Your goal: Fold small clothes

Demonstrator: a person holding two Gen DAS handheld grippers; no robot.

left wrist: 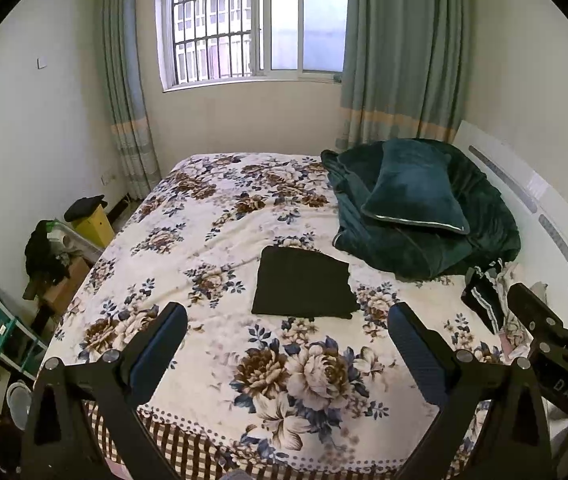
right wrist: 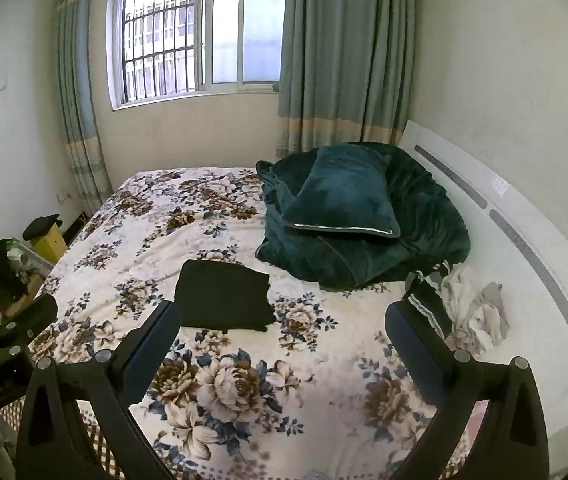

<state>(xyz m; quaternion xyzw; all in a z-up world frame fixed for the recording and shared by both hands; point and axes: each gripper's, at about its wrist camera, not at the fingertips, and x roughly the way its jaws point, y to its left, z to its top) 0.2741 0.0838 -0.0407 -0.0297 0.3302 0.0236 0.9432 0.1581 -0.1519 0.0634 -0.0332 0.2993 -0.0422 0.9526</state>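
A black garment (left wrist: 303, 284) lies folded into a flat rectangle in the middle of the floral bedspread (left wrist: 212, 216); it also shows in the right wrist view (right wrist: 224, 295). A heap of unfolded small clothes, black with lace trim and white pieces (right wrist: 463, 304), lies at the right by the headboard; it also shows in the left wrist view (left wrist: 487, 296). My left gripper (left wrist: 287, 332) is open and empty above the near part of the bed. My right gripper (right wrist: 284, 332) is open and empty too, beside the left one.
A dark green quilt with a pillow (left wrist: 415, 200) is piled at the back right of the bed. A white headboard (right wrist: 523, 240) runs along the right. Boxes, a yellow bin (left wrist: 92, 220) and clutter stand on the floor to the left. A window and curtains are behind.
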